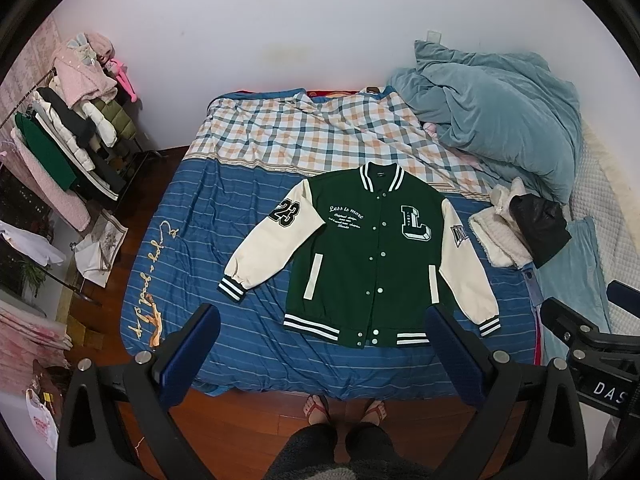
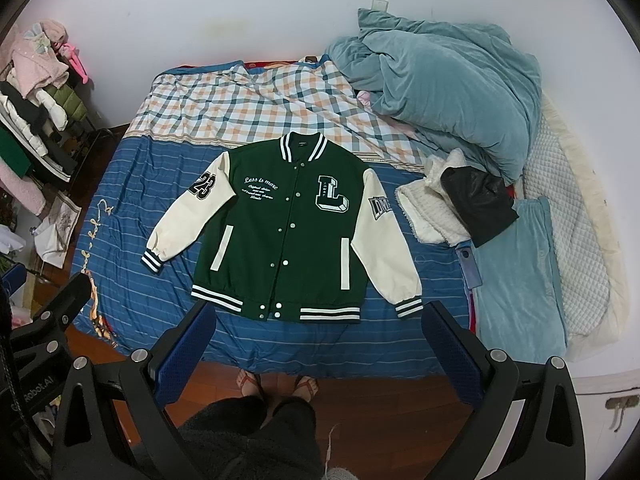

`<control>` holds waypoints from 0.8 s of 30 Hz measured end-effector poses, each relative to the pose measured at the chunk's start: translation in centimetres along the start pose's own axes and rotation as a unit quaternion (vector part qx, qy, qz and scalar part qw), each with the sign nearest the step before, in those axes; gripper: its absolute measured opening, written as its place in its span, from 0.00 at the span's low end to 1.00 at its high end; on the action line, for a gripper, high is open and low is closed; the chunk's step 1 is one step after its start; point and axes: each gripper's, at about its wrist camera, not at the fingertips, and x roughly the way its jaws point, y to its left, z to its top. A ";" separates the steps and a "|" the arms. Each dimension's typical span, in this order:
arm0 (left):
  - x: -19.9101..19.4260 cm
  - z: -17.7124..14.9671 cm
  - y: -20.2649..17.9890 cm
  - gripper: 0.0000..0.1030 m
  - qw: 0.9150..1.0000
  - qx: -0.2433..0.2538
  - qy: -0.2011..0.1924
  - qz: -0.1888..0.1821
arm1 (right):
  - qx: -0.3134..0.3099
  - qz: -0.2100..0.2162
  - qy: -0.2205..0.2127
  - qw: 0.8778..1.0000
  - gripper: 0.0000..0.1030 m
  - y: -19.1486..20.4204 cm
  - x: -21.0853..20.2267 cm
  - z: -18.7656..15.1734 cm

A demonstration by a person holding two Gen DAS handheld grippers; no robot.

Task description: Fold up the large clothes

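Blue bed [image 1: 248, 344], jacket [image 1: 360, 264] hem behind both wide-open hand-held grippers [image 1: 322, 344] [image 2: 320, 340].

Matt green cloth varsity jacket [image 2: 288, 232] with smooth cream sleeves, striped cotton bedsheet [image 2: 280, 344], plush velvety blue duvet [image 2: 448, 92], glossy reddish wood floor [image 2: 380, 412]

Small script on the jacket [image 2: 288, 232] chest, illegible.

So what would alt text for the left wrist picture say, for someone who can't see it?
A green varsity jacket with cream sleeves lies flat, snapped shut, face up on a blue striped bedspread, sleeves angled outward. The left gripper hangs above the bed's near edge, jaws wide apart and empty. A crumpled blue duvet sits at the far right.
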 end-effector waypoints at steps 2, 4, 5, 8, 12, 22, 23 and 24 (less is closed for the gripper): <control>-0.1 0.3 -0.1 1.00 1.000 0.000 0.000 -0.001 | -0.001 0.000 0.000 1.000 1.00 -0.1 0.2 -0.1; -0.1 0.5 -0.1 1.00 1.000 0.000 0.000 -0.002 | -0.001 -0.001 0.000 1.000 1.00 0.0 0.1 -0.1; -0.2 0.4 -0.4 1.00 1.000 0.001 -0.001 -0.002 | -0.001 0.000 0.000 1.000 1.00 -0.1 0.2 -0.1; -0.2 0.5 -0.6 1.00 1.000 0.001 -0.001 -0.004 | 0.000 0.000 0.000 1.000 1.00 -0.1 0.0 -0.1; 1.1 0.8 -0.2 1.00 1.000 0.004 -0.011 0.004 | 0.010 -0.002 -0.001 1.000 1.00 -0.1 -0.3 0.7; 11.3 2.5 2.9 1.00 0.994 0.024 -0.063 0.083 | 0.176 0.006 -0.042 0.984 0.93 -5.5 7.8 0.0; 13.0 2.7 3.0 1.00 0.994 0.029 -0.055 0.090 | 0.194 0.004 -0.037 0.980 0.79 -6.3 9.1 -0.5; 14.3 2.9 3.1 1.00 0.994 0.032 -0.051 0.095 | 0.227 0.008 -0.021 0.974 0.64 -7.9 11.4 -1.1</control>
